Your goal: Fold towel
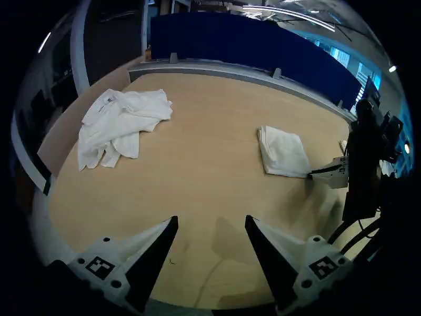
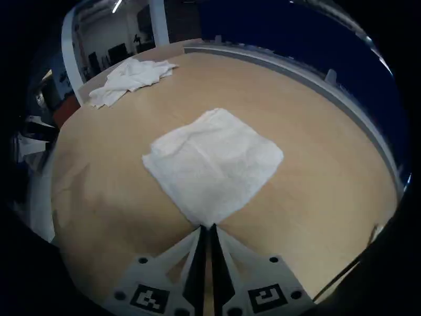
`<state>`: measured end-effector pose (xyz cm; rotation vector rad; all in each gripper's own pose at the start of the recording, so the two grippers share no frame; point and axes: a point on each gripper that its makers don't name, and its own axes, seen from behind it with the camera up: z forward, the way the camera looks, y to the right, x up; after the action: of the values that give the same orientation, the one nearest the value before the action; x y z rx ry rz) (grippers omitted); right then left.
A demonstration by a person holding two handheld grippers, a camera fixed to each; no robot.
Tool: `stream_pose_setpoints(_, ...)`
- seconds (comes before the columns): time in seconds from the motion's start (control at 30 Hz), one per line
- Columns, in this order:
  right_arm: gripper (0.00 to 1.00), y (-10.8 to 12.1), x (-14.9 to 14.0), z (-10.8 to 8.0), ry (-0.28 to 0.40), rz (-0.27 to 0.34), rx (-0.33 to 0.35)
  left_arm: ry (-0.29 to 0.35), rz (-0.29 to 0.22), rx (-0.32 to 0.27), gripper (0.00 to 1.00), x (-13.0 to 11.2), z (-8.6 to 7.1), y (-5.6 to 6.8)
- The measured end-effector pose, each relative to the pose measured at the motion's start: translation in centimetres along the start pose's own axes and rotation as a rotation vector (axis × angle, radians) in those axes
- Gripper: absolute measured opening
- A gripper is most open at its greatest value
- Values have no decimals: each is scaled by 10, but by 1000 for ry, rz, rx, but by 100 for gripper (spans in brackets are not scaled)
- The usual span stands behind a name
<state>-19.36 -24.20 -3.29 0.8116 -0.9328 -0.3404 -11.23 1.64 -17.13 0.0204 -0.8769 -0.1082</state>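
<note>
The right hand-held gripper [image 2: 207, 231], fingers together, meets the six-o'clock corner of the folded towel [image 2: 213, 160], likely squaring it; the left hand-held gripper [image 1: 210, 226] hovers apart, the crumpled towel [image 1: 123, 124] at ten o'clock.

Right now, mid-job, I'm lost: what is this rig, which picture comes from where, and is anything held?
There is no robot here. A person holds a two-finger gripper in each hand, and a fisheye camera rides on each one, looking forward along its fingers.

The left gripper view shows the left gripper open above the table, holding nothing. Farther off to its right, the right gripper meets a corner of the folded towel.

The right gripper view shows that same towel from close up. Its fingers are shut, with their tips at the towel's near corner. I cannot tell whether they pinch any cloth.

A crumpled cloth, also white, lies farther off on the table.
</note>
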Motion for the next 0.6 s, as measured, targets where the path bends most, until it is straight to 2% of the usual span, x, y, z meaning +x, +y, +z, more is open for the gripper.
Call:
stream_pose_setpoints(0.3,4,3,17,-13,43,-14,-15,1,4,-4,94,1,-2,0)
stream_pose_setpoints(0.4,4,4,33,-23,80,-9,-15,3,9,-7,94,3,-3,1)
stream_pose_setpoints(0.6,4,9,84,-52,179,5,-17,16,19,-16,94,10,-4,6)
